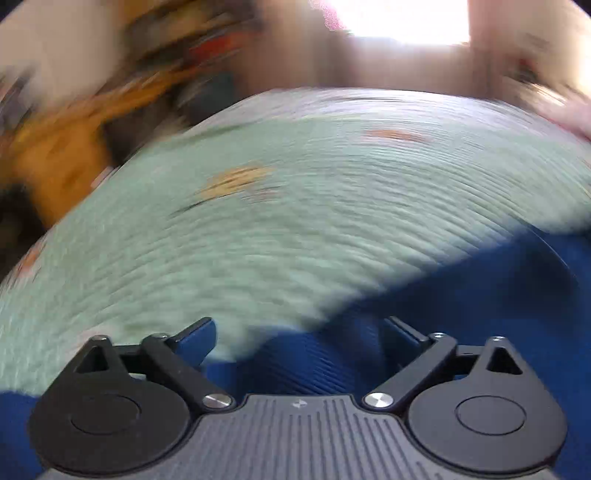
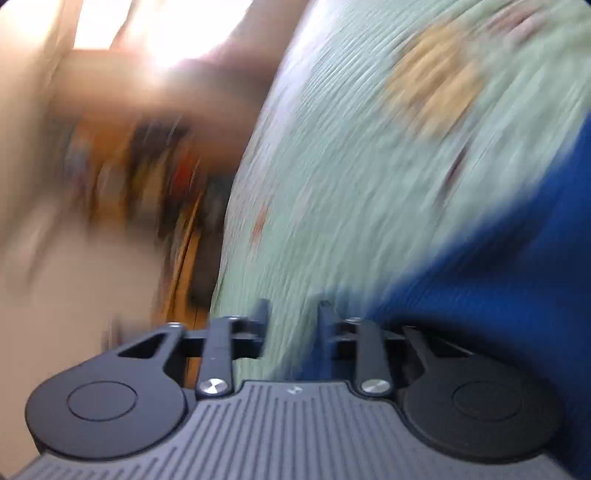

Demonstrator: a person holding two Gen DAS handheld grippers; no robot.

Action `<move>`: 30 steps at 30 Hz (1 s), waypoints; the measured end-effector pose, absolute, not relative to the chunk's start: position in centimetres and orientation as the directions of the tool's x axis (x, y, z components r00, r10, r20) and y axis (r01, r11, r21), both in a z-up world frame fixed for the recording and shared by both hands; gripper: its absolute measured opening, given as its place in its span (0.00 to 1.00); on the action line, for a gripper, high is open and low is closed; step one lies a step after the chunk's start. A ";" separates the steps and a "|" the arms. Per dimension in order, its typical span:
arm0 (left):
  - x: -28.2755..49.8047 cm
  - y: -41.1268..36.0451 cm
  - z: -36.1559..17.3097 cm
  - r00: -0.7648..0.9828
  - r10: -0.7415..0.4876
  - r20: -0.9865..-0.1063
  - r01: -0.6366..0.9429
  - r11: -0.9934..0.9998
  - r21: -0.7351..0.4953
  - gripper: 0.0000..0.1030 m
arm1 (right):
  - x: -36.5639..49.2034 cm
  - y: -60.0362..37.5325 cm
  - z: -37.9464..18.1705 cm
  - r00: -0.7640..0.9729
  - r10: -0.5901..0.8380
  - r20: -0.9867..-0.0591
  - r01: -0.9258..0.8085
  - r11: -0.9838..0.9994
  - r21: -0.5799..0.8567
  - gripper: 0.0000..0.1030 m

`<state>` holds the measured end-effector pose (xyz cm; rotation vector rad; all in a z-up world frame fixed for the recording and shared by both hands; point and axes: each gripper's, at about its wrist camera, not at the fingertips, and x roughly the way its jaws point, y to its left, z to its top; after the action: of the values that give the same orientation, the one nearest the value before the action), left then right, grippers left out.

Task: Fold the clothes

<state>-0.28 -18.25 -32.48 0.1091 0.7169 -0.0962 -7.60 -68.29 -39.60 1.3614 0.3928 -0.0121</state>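
A blue ribbed garment (image 1: 461, 295) lies on a pale green bedspread (image 1: 277, 221) with small orange prints. Both views are smeared by motion. My left gripper (image 1: 299, 332) is open, its jaws wide apart right over the garment's edge, with blue cloth between and under them. In the right wrist view the blue garment (image 2: 498, 258) fills the lower right and the bedspread (image 2: 351, 166) the middle. My right gripper (image 2: 293, 314) has its jaws a narrow gap apart at the garment's edge; bedspread shows through the gap.
The bed's edge runs along the left in both views. Beyond it is blurred orange-brown furniture (image 1: 74, 147) with coloured items and a bright window (image 1: 406, 18). A pink item (image 1: 569, 118) lies at the far right of the bed.
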 end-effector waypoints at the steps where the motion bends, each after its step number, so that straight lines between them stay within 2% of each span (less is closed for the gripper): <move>1: -0.1 -16.5 -31.5 0.757 -0.053 -0.651 0.079 0.997 0.010 0.77 | -8.5 -69.1 -38.9 0.952 0.175 -0.250 0.213 0.207 0.955 0.33; 4: -2.5 -12.6 -29.3 0.807 -0.056 -0.587 0.014 0.997 -0.076 0.82 | -12.0 -68.7 -36.0 0.952 0.276 -0.133 0.043 0.309 0.950 0.51; 6: -5.5 -11.0 -28.9 0.821 -0.068 -0.567 0.011 0.994 -0.104 0.86 | -15.5 -68.3 -36.1 0.937 0.323 -0.130 0.017 0.329 0.944 0.70; 8: -8.3 -10.5 -29.9 0.801 -0.103 -0.590 0.061 0.994 -0.090 0.89 | -18.8 -68.5 -37.3 0.927 0.340 -0.159 0.045 0.319 0.947 0.74; 9: -9.3 -10.7 -30.9 0.781 -0.075 -0.620 0.078 0.997 -0.022 0.89 | -20.0 -69.4 -38.7 0.922 0.332 -0.200 0.104 0.284 0.953 0.66; 11: -10.0 -10.2 -32.5 0.765 0.046 -0.643 0.039 0.992 0.116 0.87 | -22.2 -72.8 -39.7 0.924 0.271 -0.270 0.191 0.287 0.939 0.35; 12: -10.2 -9.6 -32.9 0.757 0.097 -0.646 0.007 0.988 0.157 0.87 | -23.3 -74.1 -39.4 0.931 0.178 -0.319 0.247 0.338 0.908 0.35; 13: -10.8 -8.1 -32.2 0.760 0.102 -0.641 -0.034 0.993 0.117 0.82 | -24.5 -74.9 -38.4 0.939 0.076 -0.334 0.284 0.373 0.883 0.38; 15: -12.5 -5.9 -30.5 0.773 0.106 -0.625 -0.098 0.994 0.046 0.83 | -27.4 -76.5 -36.0 0.956 -0.051 -0.289 0.287 0.366 0.885 0.44; 16: -13.5 -5.8 -30.0 0.779 0.098 -0.619 -0.106 0.994 0.025 0.84 | -28.5 -76.4 -35.1 0.967 -0.046 -0.250 0.250 0.361 0.899 0.49; 17: -14.6 -5.7 -29.5 0.785 0.091 -0.612 -0.113 0.994 0.003 0.84 | -29.4 -75.6 -34.4 0.980 0.020 -0.196 0.177 0.351 0.920 0.67; 18: -15.6 -5.8 -29.0 0.791 0.082 -0.606 -0.116 0.993 -0.017 0.85 | -29.8 -74.1 -34.1 0.981 0.091 -0.172 0.130 0.354 0.926 0.79; 19: -16.5 -6.6 -29.2 0.795 0.062 -0.603 -0.093 0.996 -0.019 0.86 | -29.9 -72.1 -34.1 0.970 0.165 -0.177 0.105 0.370 0.923 0.80; 21: -19.0 -9.3 -30.2 0.802 0.034 -0.597 -0.037 0.999 0.007 0.89 | -29.5 -68.9 -35.0 0.927 0.303 -0.221 0.094 0.384 0.918 0.80; 23: -20.9 -11.7 -31.8 0.787 0.003 -0.617 0.029 0.999 0.041 0.90 | -29.5 -67.5 -37.0 0.889 0.340 -0.308 0.169 0.380 0.909 0.78; 25: -22.2 -13.3 -33.0 0.751 -0.026 -0.660 0.076 0.996 0.048 0.89 | -32.0 -69.4 -38.7 0.894 0.240 -0.379 0.277 0.369 0.887 0.55; 26: -22.8 -13.6 -32.9 0.749 -0.037 -0.662 0.095 0.994 0.052 0.89 | -34.1 -71.4 -39.3 0.908 0.187 -0.376 0.308 0.312 0.899 0.34; 28: -24.2 -13.7 -32.5 0.759 -0.055 -0.648 0.131 0.989 0.069 0.90 | -38.3 -76.0 -39.6 0.929 0.041 -0.369 0.358 0.165 0.919 0.36; 30: -24.7 -13.3 -32.2 0.763 -0.056 -0.645 0.127 0.990 0.064 0.91 | -42.4 -79.0 -38.9 0.934 -0.104 -0.342 0.354 0.139 0.925 0.58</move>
<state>-24.74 -13.33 -32.17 0.1061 0.6969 -0.0998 -42.39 -79.01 -38.92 1.3954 0.2148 -0.3344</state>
